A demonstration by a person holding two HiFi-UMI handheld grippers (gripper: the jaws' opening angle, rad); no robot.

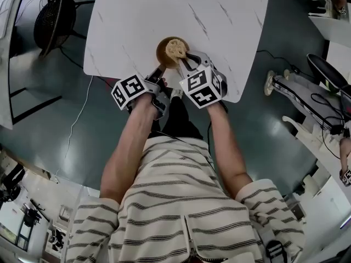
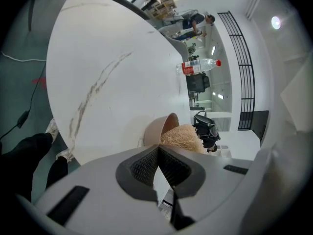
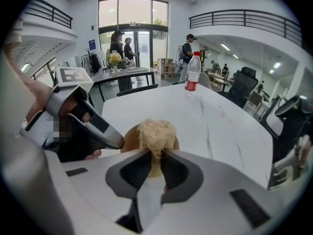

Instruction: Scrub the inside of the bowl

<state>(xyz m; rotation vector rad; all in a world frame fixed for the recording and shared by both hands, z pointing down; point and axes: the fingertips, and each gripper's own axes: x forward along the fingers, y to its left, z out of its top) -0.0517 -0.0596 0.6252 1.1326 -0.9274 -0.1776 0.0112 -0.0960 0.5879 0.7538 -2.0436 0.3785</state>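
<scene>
Near the edge of the white veined tabletop [image 1: 219, 26], the left gripper [image 1: 159, 72] fingers pinch the round brown bowl [image 1: 162, 51] steady by its rim, so the right gripper [image 3: 155, 156] fingers, clamping a tan fibrous scrubber [image 3: 156, 131], can work inside.

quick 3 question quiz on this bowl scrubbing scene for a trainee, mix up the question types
1. True or false: the right gripper holds nothing.
2. Where is the scrubber? A) in the bowl B) on the floor C) on a shelf
3. Fill in: the thing standing upright at the far side of the table is a clear plastic ____.

Key
1. False: its jaws are shut on the scrubber.
2. A
3. bottle
</scene>
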